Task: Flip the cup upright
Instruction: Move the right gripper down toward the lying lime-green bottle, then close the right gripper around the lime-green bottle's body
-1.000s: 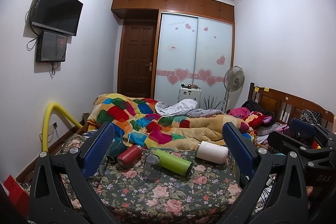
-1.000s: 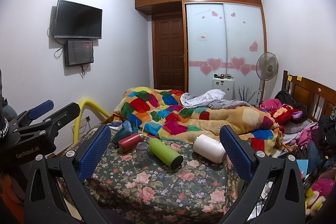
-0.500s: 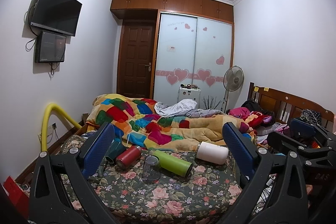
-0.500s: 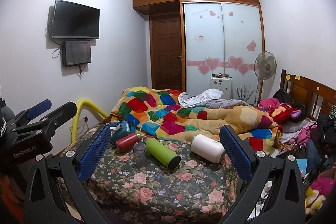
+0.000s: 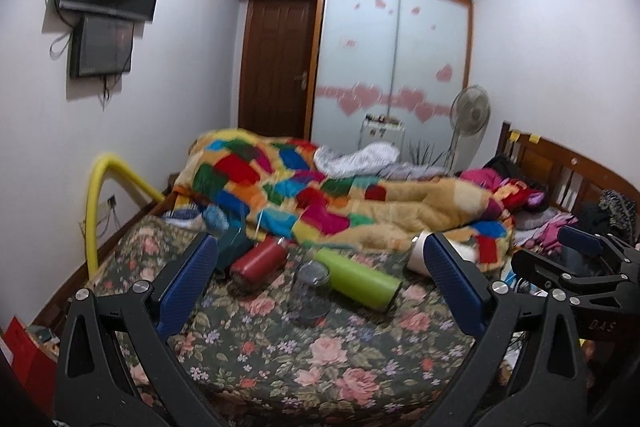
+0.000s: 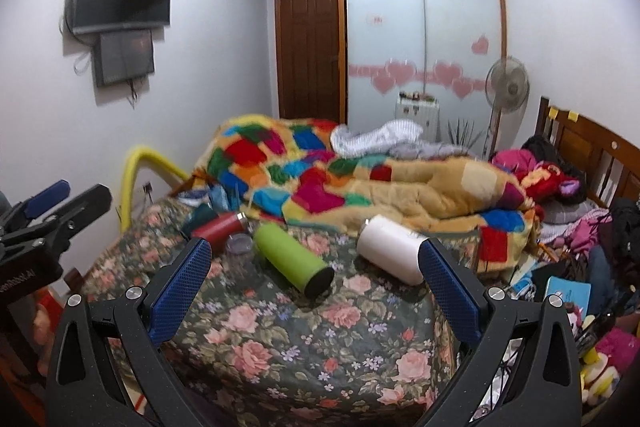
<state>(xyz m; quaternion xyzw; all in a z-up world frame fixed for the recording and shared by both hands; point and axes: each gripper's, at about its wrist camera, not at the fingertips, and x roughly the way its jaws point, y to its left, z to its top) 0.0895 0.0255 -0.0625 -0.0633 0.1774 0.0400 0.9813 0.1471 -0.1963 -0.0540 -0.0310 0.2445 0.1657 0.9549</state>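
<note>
— Two views; what does the left wrist show?

— The left gripper (image 5: 320, 267) spread wide, holding nothing, above the floral bedspread (image 5: 304, 351). Between its fingers stands the clear cup (image 5: 310, 289), mouth down as far as I can tell, though it is blurred. A red bottle (image 5: 260, 263) lies just left of it, a green bottle (image 5: 360, 279) just right, nearly touching. A white bottle (image 5: 440, 255) lies farther right, partly behind the right finger, at the edge of the patchwork quilt (image 5: 320, 203). The right gripper (image 5: 576, 267) pokes in at the right edge.

— And from the right wrist?

— The right gripper (image 6: 316, 267) is released too, gripping nothing. The cup (image 6: 239, 245) sits left of centre, between the red bottle (image 6: 218, 227) and the green bottle (image 6: 292, 259), near the left finger's tip. The white bottle (image 6: 392, 247) lies on its side by the right finger. The left gripper (image 6: 44, 215) shows at the left edge, well apart from the cup.
</note>
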